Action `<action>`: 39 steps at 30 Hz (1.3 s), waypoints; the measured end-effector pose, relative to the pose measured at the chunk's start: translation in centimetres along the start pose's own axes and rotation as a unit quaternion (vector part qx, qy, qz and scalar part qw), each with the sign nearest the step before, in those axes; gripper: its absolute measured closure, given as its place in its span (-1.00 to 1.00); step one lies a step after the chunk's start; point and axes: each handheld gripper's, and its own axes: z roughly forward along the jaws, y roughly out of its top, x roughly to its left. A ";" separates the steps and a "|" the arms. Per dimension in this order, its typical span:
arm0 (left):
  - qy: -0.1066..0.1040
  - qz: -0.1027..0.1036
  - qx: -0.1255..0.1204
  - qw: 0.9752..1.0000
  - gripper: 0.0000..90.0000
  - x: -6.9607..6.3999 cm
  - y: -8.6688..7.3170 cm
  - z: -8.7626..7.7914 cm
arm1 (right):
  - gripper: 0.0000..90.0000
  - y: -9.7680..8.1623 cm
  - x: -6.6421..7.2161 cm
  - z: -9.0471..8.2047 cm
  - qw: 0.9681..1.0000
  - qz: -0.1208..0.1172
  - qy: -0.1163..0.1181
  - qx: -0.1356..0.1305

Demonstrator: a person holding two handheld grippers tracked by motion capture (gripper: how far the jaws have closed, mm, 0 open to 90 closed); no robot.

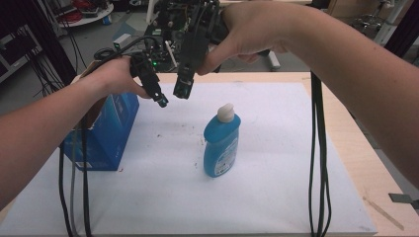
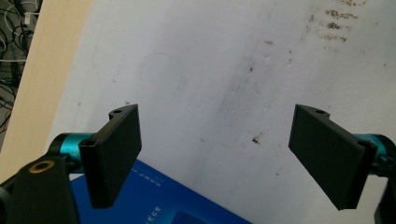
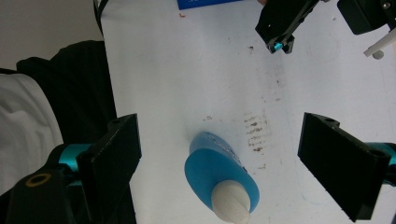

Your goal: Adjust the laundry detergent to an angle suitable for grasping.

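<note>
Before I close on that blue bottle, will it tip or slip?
The bottle stands upright, tall on a small base, so a push near the white cap would likely topple it. Its smooth, curved plastic sides may slip, so grip the flatter body. The right gripper hangs open above it.

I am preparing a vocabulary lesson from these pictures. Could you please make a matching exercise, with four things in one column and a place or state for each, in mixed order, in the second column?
Things:
1. blue bottle
2. blue box
3. left gripper
4. right gripper

Places or states:
A. stands at the left edge of the white sheet
B. open, above the bottle's white cap
C. upright in the middle of the sheet
D. open, fingers over the box's corner

Pairs: 1-C, 2-A, 3-D, 4-B
</note>
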 end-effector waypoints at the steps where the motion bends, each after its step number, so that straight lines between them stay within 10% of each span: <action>1: 0.001 0.001 0.000 1.000 -0.62 0.0 0.0 0.0 | -0.72 0.0 0.0 -0.1 1.000 -0.001 -0.001 -0.002; 19: -0.029 -0.005 -0.030 0.999 -0.62 -1.1 -0.3 -2.3 | -0.72 -0.6 0.0 -1.4 1.000 0.004 -0.004 -0.024; 39: -0.058 0.019 -0.081 0.995 -0.62 -7.4 -1.0 -5.6 | -0.72 -0.7 0.5 -4.0 0.999 0.008 -0.014 -0.045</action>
